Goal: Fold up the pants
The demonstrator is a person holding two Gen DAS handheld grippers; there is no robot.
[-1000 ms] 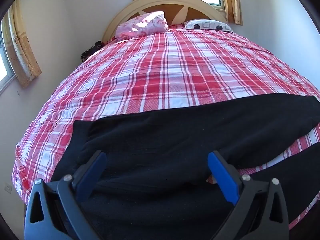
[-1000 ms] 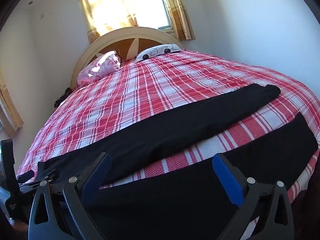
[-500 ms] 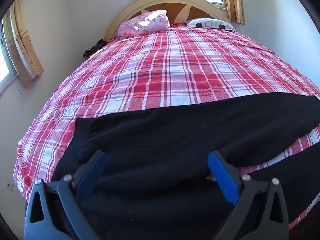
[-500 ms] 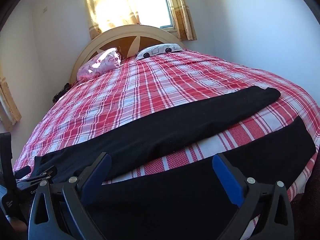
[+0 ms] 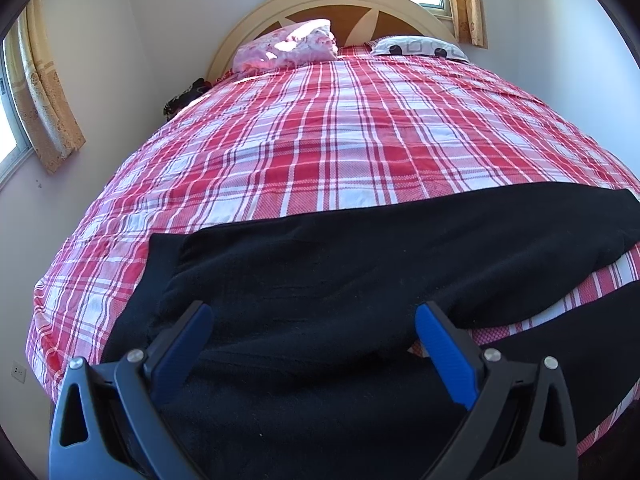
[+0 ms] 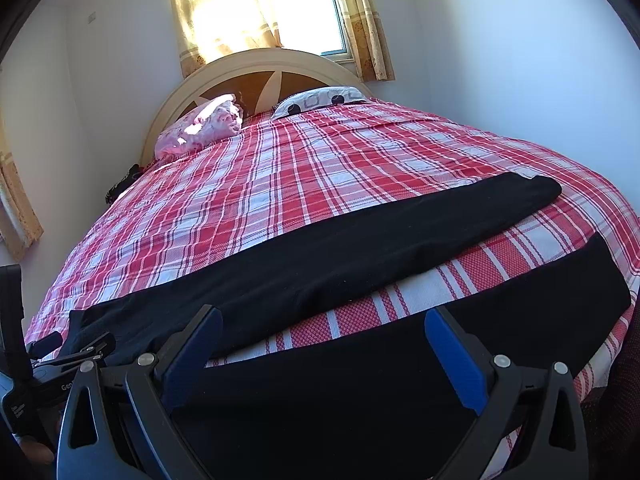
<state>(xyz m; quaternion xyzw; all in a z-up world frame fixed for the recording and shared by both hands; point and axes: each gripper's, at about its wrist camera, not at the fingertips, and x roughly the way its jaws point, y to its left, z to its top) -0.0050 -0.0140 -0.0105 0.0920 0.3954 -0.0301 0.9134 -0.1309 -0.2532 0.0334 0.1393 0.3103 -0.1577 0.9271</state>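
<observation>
My left tool [image 5: 310,332] hangs with its fingers spread apart over the waist end of the black pants [image 5: 360,264], gripping nothing. My right tool [image 6: 324,338] is likewise spread wide above the nearer leg. The pants lie flat across the foot of the plaid bed [image 6: 320,168], legs parted, far leg toward the pillows.

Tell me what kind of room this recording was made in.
Almost certainly a bedroom in a home: a bed with a red plaid bedspread, two pillows against an arched headboard, and a curtained window behind. Black pants lie across the foot.
</observation>
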